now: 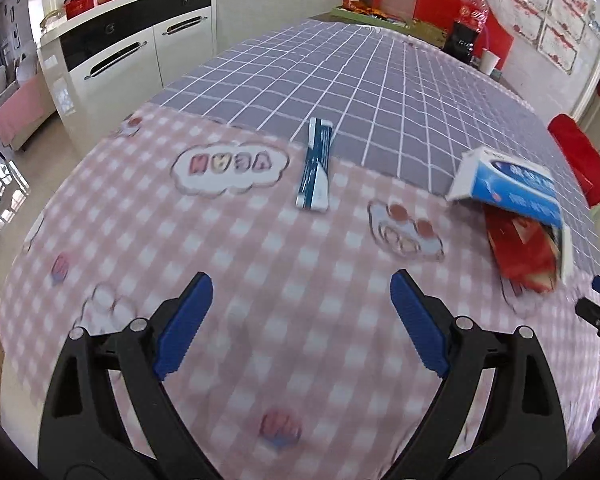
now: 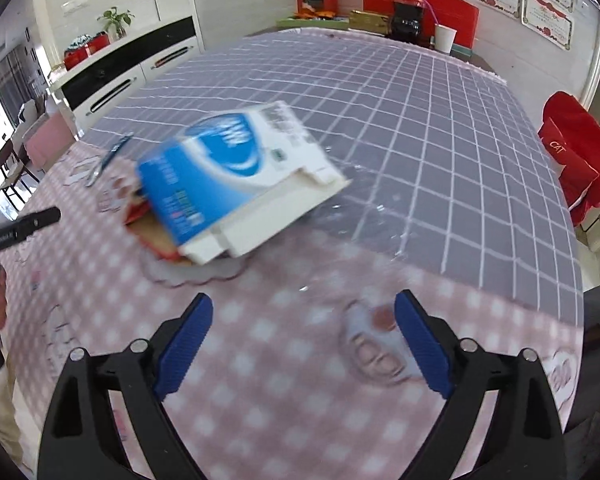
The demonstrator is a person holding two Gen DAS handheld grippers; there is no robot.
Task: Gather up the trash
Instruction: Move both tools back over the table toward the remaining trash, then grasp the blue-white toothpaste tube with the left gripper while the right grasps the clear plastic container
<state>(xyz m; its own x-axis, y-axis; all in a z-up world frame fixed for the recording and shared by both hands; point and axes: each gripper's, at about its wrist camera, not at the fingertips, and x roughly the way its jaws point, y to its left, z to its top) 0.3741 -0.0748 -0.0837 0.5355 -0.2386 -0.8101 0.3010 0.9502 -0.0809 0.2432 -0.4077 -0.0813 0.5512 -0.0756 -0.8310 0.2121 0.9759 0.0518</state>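
Observation:
A blue and white carton (image 1: 512,188) lies on the table over a red wrapper (image 1: 520,248). In the right wrist view the carton (image 2: 236,176) is ahead and left of centre, with the red wrapper (image 2: 156,236) poking out beneath it. A narrow blue and white packet (image 1: 316,164) lies ahead in the left wrist view and shows small at the far left in the right wrist view (image 2: 110,156). My left gripper (image 1: 302,280) is open and empty above the pink cloth. My right gripper (image 2: 304,302) is open and empty, short of the carton.
The table has a pink checked cloth (image 1: 260,280) near me and a grey grid cloth (image 1: 360,80) beyond. A clear plastic film (image 2: 356,200) lies right of the carton. A white cabinet (image 1: 132,48) stands at left, a red chair cover (image 2: 572,152) at right, a bottle and a cup at the far end.

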